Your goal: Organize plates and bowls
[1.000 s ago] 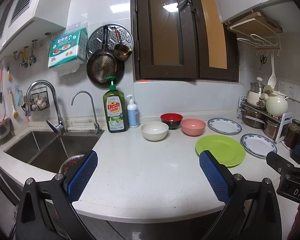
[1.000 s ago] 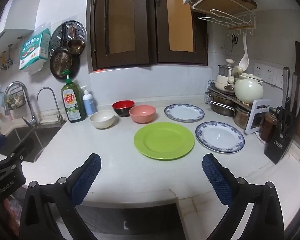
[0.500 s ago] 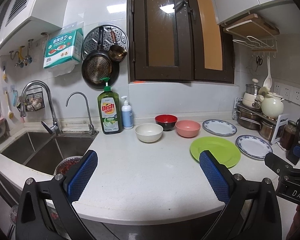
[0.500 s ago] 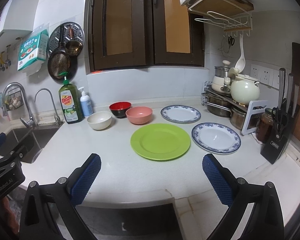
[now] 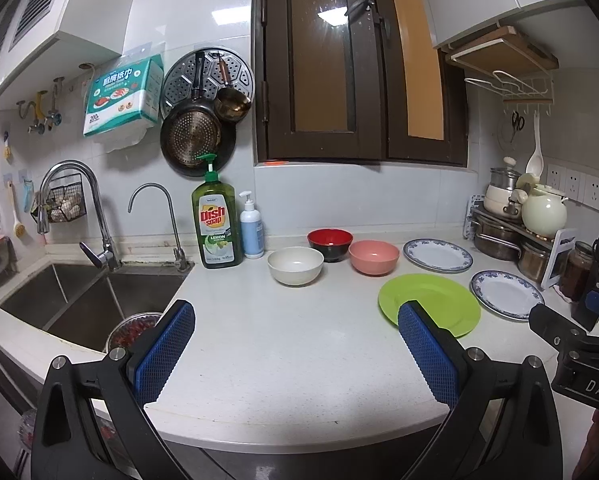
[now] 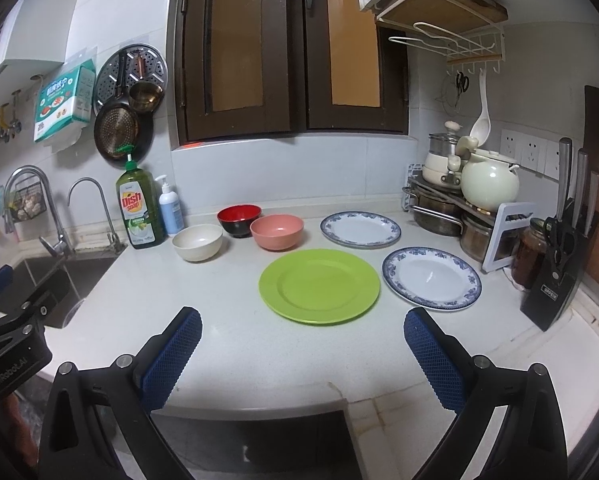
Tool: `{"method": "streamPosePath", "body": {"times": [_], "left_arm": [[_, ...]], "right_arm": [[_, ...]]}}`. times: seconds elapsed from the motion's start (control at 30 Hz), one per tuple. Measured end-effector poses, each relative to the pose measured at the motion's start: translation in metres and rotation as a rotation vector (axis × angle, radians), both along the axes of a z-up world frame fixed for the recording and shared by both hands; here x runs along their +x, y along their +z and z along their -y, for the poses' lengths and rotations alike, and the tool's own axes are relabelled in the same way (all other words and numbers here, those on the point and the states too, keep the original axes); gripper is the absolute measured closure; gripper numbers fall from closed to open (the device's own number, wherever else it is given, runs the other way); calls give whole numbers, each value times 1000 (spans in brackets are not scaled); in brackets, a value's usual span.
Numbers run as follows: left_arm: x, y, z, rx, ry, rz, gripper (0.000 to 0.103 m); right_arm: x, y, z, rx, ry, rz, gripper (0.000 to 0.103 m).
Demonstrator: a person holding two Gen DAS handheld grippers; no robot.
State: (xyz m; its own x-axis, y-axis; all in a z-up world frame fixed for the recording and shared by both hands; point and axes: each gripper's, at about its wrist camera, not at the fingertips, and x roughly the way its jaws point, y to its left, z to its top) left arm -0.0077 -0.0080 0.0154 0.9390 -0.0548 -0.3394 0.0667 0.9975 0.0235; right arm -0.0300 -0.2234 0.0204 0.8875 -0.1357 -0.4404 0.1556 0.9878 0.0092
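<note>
Both grippers hang above the near edge of a white speckled stone countertop [image 6: 227,320], and neither holds anything. The left gripper [image 5: 295,354] has its blue-padded fingers spread wide apart with only bare counter between them. The right gripper [image 6: 301,354] is spread just as wide over the counter's front edge.

Seen from the right wrist camera, a round lime-green plastic plate [image 6: 319,286] lies flat just beyond the gripper at 12 o'clock. A white plate with a blue patterned rim [image 6: 431,278] lies just beside it at about 1 o'clock, the two rims close but apart. A second blue-rimmed white plate [image 6: 360,229] sits further back, at 12 o'clock from the green one.

Three bowls stand upright in a loose cluster at about 11 o'clock: a cream-white bowl [image 6: 197,242] nearest the sink, a pink bowl [image 6: 276,231] to its right, and a bowl red inside and black outside [image 6: 239,220] behind and between them, near the wall. None is stacked.

A green bottle of dish soap [image 6: 138,212] and a small white pump bottle [image 6: 170,210] stand at the wall beside a steel sink [image 5: 91,300]. At 2 o'clock, a rack of metal pots with a pale ceramic teapot [image 6: 489,182] fills the corner, with a black knife block [image 6: 559,276] nearer.
</note>
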Motion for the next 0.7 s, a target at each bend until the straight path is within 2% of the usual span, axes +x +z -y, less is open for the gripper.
{"method": "streamPosePath", "body": {"times": [0.7], "left_arm": [[4, 0, 2, -2, -10, 4, 0]], "right_arm": [[7, 2, 0, 0, -2, 0, 1]]}}
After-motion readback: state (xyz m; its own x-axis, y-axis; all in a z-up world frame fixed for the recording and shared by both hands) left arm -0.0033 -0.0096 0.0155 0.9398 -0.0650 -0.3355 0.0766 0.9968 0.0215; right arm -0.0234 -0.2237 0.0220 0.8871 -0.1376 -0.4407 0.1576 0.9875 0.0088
